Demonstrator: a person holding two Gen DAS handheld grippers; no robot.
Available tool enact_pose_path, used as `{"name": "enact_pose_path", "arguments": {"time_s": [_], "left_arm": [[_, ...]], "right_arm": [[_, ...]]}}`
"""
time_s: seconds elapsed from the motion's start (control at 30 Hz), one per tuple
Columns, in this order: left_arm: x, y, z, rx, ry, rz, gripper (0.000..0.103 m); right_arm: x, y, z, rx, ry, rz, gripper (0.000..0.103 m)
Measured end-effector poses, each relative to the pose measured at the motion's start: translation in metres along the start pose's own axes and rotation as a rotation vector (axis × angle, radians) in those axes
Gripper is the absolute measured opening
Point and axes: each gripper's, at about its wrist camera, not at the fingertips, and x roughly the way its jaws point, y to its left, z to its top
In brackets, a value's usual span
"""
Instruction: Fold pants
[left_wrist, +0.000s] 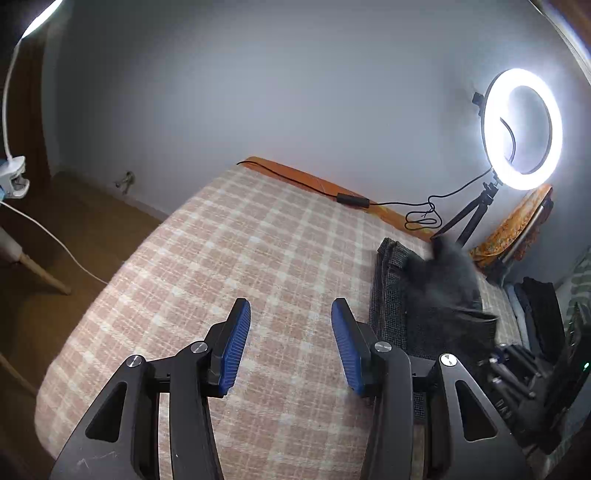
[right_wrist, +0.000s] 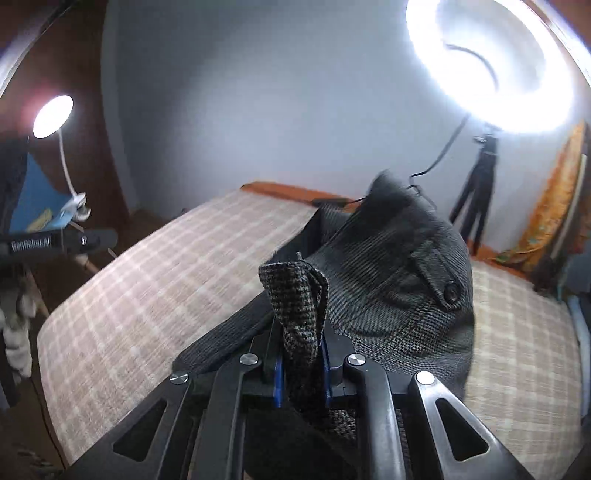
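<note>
Checked bed (left_wrist: 221, 240) fills the room, with the dark pants (right_wrist: 399, 266) bunched on its right side. Right tool (right_wrist: 301, 373) pinches a pants edge and lifts it, starting a fold. Left tool (left_wrist: 291, 347) hangs wide apart, holding nothing; I think it should grab another edge next.

The left gripper (left_wrist: 291, 339) hovers wide apart over the checked bed cover (left_wrist: 221, 258). Dark pants (left_wrist: 436, 306) lie bunched to its right, below a glowing ring light (left_wrist: 522, 129)
</note>
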Motion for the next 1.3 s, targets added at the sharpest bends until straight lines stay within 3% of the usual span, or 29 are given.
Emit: {"name": "enact_pose_path", "arguments": {"time_s": [0.3,0.37,0.43,0.47,0.53,0.67,0.83,0.93,1.1,1.3], "left_arm": [[0.003,0.0,-0.002,0.006,0.01,-0.003,0.044],[0.004,-0.002,-0.002,0.009,0.013,-0.007,0.044],[0.005,-0.004,-0.004,0.013,0.02,-0.012,0.044],[0.006,-0.006,-0.005,0.013,0.026,-0.017,0.044],[0.009,-0.01,-0.008,0.011,0.038,-0.029,0.044],[0.013,-0.02,-0.017,0.006,0.073,-0.068,0.044],[0.015,-0.042,-0.029,0.011,0.116,-0.122,0.053],[0.02,-0.055,-0.037,0.012,0.147,-0.153,0.056],[0.035,-0.063,-0.051,-0.099,0.232,-0.204,0.06],[0.053,-0.061,-0.065,-0.319,0.32,-0.257,0.06]], "right_arm": [[0.033,0.037,-0.005,-0.077,0.056,0.033,0.016],[0.035,0.038,-0.008,-0.082,0.07,0.091,0.022],[0.03,0.034,-0.01,-0.056,0.07,0.218,0.026],[0.027,0.03,-0.011,-0.027,0.071,0.284,0.034],[0.017,0.021,-0.012,0.025,0.049,0.399,0.04],[-0.011,-0.01,-0.012,0.139,-0.024,0.494,0.043],[-0.033,-0.06,-0.016,0.298,-0.099,0.51,0.046],[-0.039,-0.078,-0.018,0.334,-0.096,0.46,0.047],[-0.042,-0.105,-0.022,0.375,-0.084,0.369,0.074],[-0.03,-0.141,-0.033,0.467,0.021,0.337,0.091]]}}
